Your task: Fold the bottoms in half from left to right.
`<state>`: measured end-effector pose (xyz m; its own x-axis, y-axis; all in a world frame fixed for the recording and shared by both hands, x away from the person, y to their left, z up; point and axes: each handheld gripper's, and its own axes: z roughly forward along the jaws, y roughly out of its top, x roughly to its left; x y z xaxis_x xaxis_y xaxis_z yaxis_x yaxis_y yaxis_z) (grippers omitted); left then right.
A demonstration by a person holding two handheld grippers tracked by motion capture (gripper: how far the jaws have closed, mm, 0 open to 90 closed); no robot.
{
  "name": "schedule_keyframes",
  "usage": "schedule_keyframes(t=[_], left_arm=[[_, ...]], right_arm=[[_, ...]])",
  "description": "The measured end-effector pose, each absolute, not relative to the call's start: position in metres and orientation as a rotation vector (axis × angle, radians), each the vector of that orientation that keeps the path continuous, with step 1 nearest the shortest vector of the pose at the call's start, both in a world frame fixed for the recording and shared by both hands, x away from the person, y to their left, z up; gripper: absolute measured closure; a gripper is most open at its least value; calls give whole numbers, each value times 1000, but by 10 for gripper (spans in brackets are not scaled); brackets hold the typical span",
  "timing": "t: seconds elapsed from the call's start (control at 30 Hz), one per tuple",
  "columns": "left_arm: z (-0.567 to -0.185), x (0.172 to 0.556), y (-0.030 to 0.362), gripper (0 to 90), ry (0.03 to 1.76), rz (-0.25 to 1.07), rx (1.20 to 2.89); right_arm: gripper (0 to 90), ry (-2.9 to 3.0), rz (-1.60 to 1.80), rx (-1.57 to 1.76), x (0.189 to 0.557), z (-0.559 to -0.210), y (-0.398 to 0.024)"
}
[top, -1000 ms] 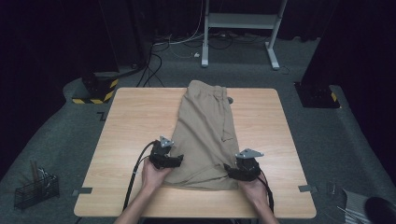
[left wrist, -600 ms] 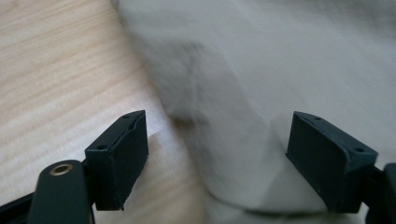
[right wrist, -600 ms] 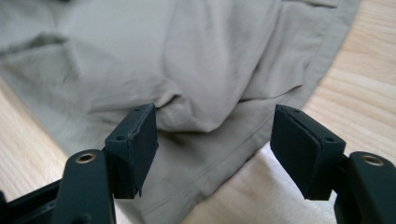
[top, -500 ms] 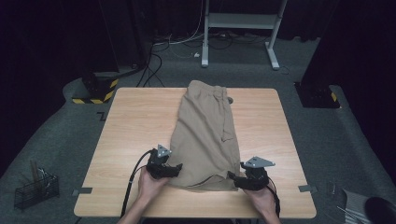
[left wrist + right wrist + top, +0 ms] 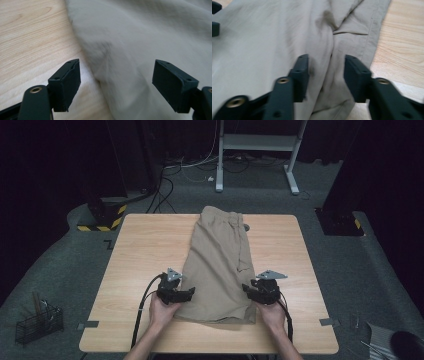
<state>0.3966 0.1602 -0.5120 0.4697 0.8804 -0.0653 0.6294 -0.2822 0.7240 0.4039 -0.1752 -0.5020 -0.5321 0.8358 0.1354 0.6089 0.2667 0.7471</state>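
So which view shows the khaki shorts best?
The high view: it shows the whole shorts lying lengthwise on the table, with both grippers at the near hem. The left gripper view gives a blurred edge; the right gripper view gives creases and a side hem.

A pair of khaki shorts [image 5: 221, 262] lies flat on the light wooden counter [image 5: 140, 255], folded lengthwise into one long strip, with the waistband at the far edge and the leg hems toward the person's side. The fabric is a plain tan weave with soft creases; a diagonal fold and a stitched side seam show near the right edge in the right gripper view [image 5: 352, 27]. In the left gripper view the cloth [image 5: 150, 37] appears pale and blurred, its left edge resting directly on the wood.
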Motion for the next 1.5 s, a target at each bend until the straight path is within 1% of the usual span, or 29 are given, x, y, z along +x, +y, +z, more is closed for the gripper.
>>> schedule_keyframes(t=[0.1, 0.13, 0.2, 0.3, 0.47, 0.5, 0.6, 0.7, 0.87, 1.0, 1.1, 1.23, 1.33, 1.5], left_arm=[[-519, 400, 157, 246, 1273, 454, 2054], [-520, 399, 157, 240, 1255, 482, 2068], [-520, 397, 157, 243, 1262, 483, 2070], [-521, 392, 158, 242, 1268, 504, 2073], [-522, 371, 162, 246, 1246, 511, 2062], [-522, 369, 162, 251, 1245, 507, 2068], [-520, 372, 165, 247, 1250, 478, 2063], [-513, 379, 166, 241, 1250, 492, 2043], [-502, 400, 165, 246, 1246, 523, 1987], [-508, 418, 161, 250, 1287, 533, 1995], [-514, 423, 159, 249, 1302, 530, 2016], [-520, 423, 159, 248, 1319, 504, 2019], [-521, 419, 159, 249, 1313, 518, 2029], [-521, 392, 159, 309, 1287, 521, 2046]], right_arm=[[744, 2261, 1152, 1372, 411, -506, -179], [787, 2286, 1131, 1357, 411, -507, -178], [868, 2336, 1059, 1283, 409, -508, -173], [895, 2311, 1029, 1229, 404, -502, -176], [892, 2277, 1031, 1205, 395, -491, -184], [865, 2303, 1006, 1205, 395, -494, -183], [740, 2324, 1000, 1225, 399, -499, -182], [701, 2268, 1092, 1239, 400, -494, -185], [714, 2195, 1143, 1276, 417, -482, -183], [717, 2192, 1112, 1307, 443, -485, -172], [703, 2198, 1086, 1328, 456, -491, -163], [693, 2210, 1071, 1366, 467, -502, -153], [688, 2235, 1061, 1391, 470, -510, -148], [706, 2275, 1024, 1355, 462, -517, -141]])
